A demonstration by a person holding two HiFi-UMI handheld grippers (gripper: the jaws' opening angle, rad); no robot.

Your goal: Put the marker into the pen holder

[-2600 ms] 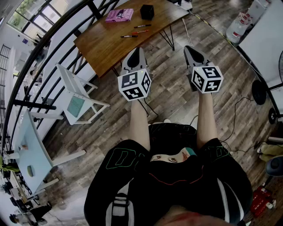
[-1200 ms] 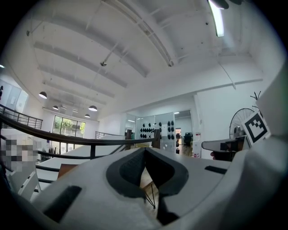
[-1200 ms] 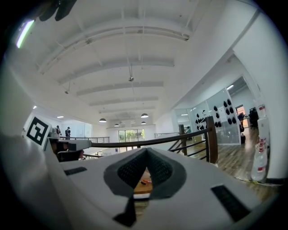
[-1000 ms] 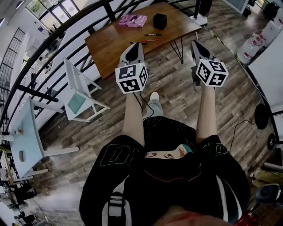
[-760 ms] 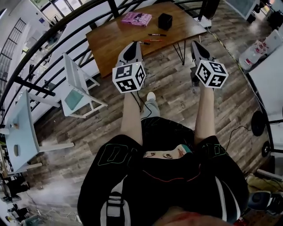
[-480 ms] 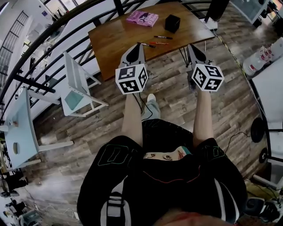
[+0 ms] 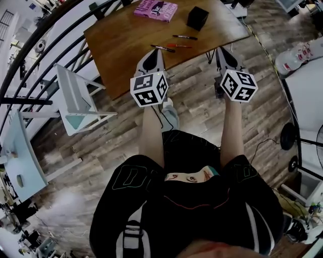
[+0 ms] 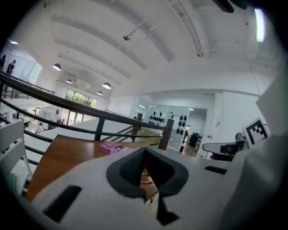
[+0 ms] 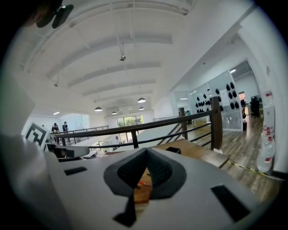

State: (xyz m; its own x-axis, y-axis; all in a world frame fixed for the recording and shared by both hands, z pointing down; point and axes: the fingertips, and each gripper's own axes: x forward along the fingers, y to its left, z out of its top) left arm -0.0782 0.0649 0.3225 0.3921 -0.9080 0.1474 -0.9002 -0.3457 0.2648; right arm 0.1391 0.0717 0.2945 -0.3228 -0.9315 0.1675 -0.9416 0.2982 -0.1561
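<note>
Markers lie loose on the wooden table point(image 7: 121, 48): a black marker point(image 7: 184, 37) toward the middle, a red marker point(image 7: 179, 45) just nearer the person, and a third dark marker point(image 7: 162, 48) close to the table's near edge. The black cube pen holder point(image 7: 197, 18) stands farther back, well apart from all three, with a pink book point(image 7: 155, 10) beside it along the far edge.

The person stands on the plank floor point(image 7: 197, 106) short of the table, arms out, one gripper in each hand. The left gripper point(image 7: 154, 52) points at the near edge, its tip just by the third marker in the head view. The right gripper point(image 7: 223, 50) is over the floor off the table's right corner. In both gripper views the jaws meet at their tips with nothing between them; table wood and a bit of red marker show through the opening behind the pads. A white chair point(image 7: 75, 103) stands off the table's left end.
</note>
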